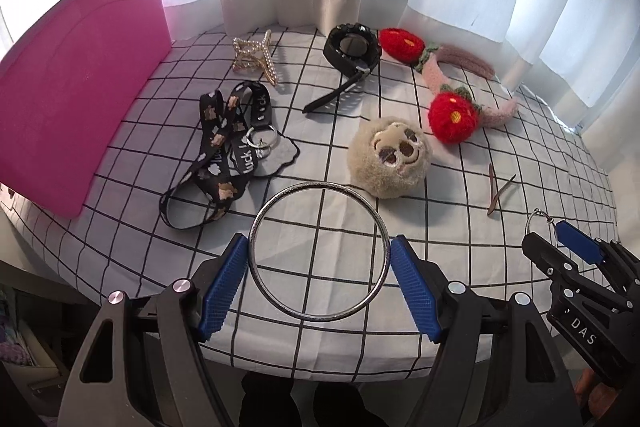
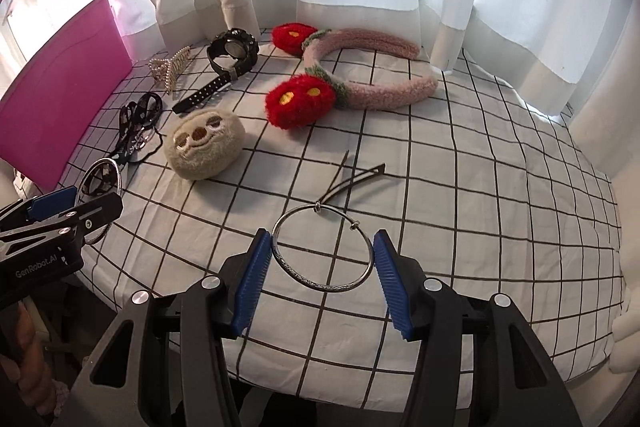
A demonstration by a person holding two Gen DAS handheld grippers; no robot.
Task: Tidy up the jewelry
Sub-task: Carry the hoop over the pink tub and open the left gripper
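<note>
Left wrist view: left gripper (image 1: 319, 269) clamps a large silver bangle (image 1: 319, 253) over the table's (image 1: 460, 163) near edge; lanyard (image 1: 224, 151), watch (image 1: 352, 53) and hair claw (image 1: 254, 61) lie unsorted beyond. Right wrist view: right gripper (image 2: 322, 269) clamps a thinner bangle (image 2: 322, 251); headband (image 2: 360, 75), plush (image 2: 204, 145) and hair clip (image 2: 352, 181) remain. Sorting appears barely begun.

Both grippers pointed steeply downward side by side; the left gripper (image 1: 319, 279) and right gripper (image 2: 323, 267) each clasped a ring
</note>
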